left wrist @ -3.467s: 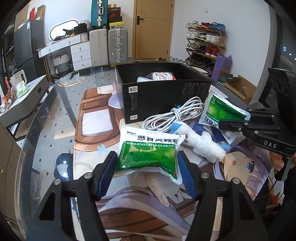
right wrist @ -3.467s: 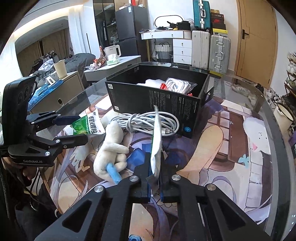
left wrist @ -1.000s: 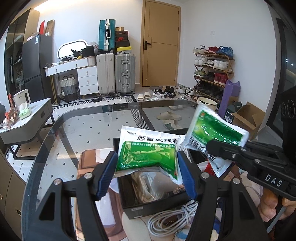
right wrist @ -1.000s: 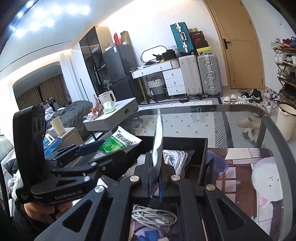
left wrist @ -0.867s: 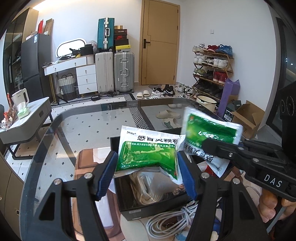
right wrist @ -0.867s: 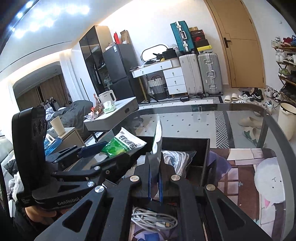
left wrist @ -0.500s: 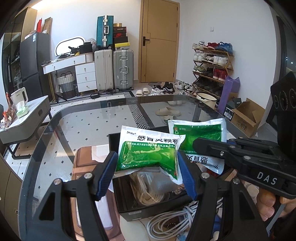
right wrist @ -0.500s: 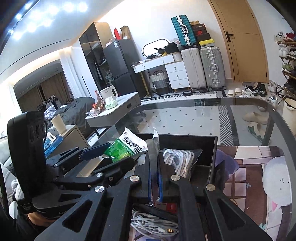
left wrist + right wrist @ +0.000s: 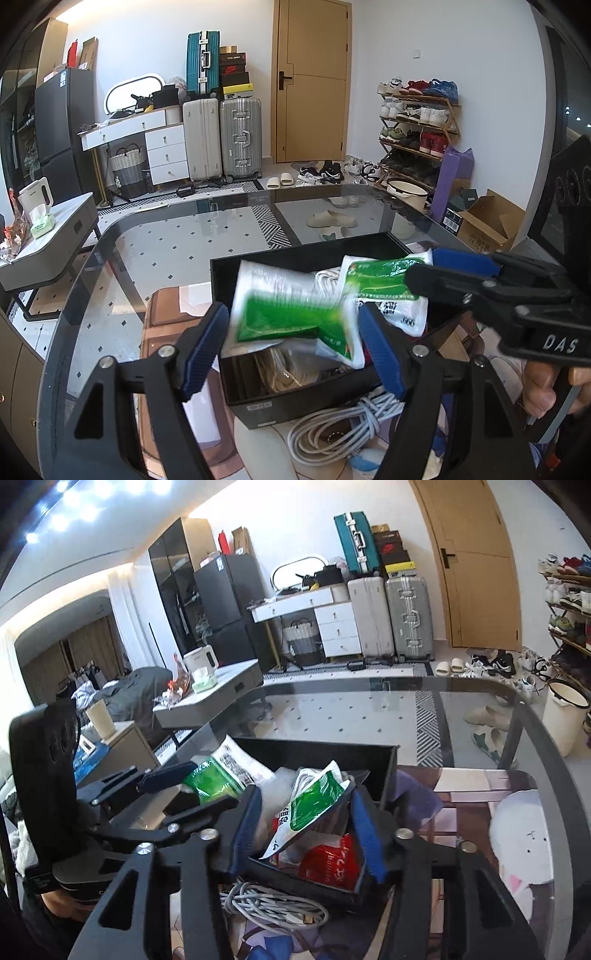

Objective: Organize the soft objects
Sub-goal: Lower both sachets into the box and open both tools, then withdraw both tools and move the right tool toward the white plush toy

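Observation:
A black box (image 9: 295, 258) stands on the glass table, also in the right wrist view (image 9: 325, 749). My left gripper (image 9: 295, 343) is open; a green-and-white pouch (image 9: 291, 314) drops, blurred, between its fingers above the box. My right gripper (image 9: 306, 830) is open; a second green-and-white pouch (image 9: 314, 805) falls tilted between its fingers into the box. This pouch also shows in the left wrist view (image 9: 384, 284). The box holds a coiled white cable (image 9: 325, 277) and a red packet (image 9: 328, 860).
A loose white cable coil (image 9: 343, 424) lies on the printed mat in front of the box, also in the right wrist view (image 9: 273, 904). The glass table's rim (image 9: 546, 738) curves around at the right. Suitcases (image 9: 221, 136) and a shoe rack (image 9: 417, 122) stand far behind.
Both grippers carried their pouches up from the mat to above the box. Half a second ago both still held them; now both have opened and the pouches are dropping in.

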Motion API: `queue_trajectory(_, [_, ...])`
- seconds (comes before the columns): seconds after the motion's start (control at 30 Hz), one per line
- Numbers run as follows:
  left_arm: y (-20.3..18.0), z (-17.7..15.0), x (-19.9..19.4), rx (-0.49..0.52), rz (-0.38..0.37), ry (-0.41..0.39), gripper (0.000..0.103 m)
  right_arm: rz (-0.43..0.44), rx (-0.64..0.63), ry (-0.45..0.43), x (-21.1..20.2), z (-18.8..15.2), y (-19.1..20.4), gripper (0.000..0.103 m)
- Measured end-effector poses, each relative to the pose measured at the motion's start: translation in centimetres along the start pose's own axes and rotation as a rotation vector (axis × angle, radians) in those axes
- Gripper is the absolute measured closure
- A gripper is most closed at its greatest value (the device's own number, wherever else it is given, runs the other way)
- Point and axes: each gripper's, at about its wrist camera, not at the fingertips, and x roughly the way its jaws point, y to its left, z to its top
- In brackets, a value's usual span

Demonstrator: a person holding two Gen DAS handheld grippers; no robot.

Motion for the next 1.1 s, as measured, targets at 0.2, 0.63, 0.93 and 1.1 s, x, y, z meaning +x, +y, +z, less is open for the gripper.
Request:
queue_trajectory(0.2, [-0.1, -0.2, -1.1, -0.013, 0.034, -0.008, 0.001, -0.051, 0.036, -0.066, -2.3, -0.3, -0.6, 0.011])
queue_trajectory(0.63, [1.0, -2.9, -4.3, -0.058, 0.046, -0.013, 0.000, -0.093, -0.012, -0.005, -3.2, -2.7, 0.4, 0.001])
queue_trajectory(0.93, [1.4, -4.6, -6.6, -0.089, 0.054, -0.022, 0.000, -0.088, -0.062, 0.023, -4.0, -3.8, 1.9, 0.001])
queue_trajectory(1.1, [1.4, -5.7, -7.5, -0.091, 0.072, -0.025, 0.000, -0.084, -0.087, 0.041, -4.6, -4.9, 2.7, 0.001])
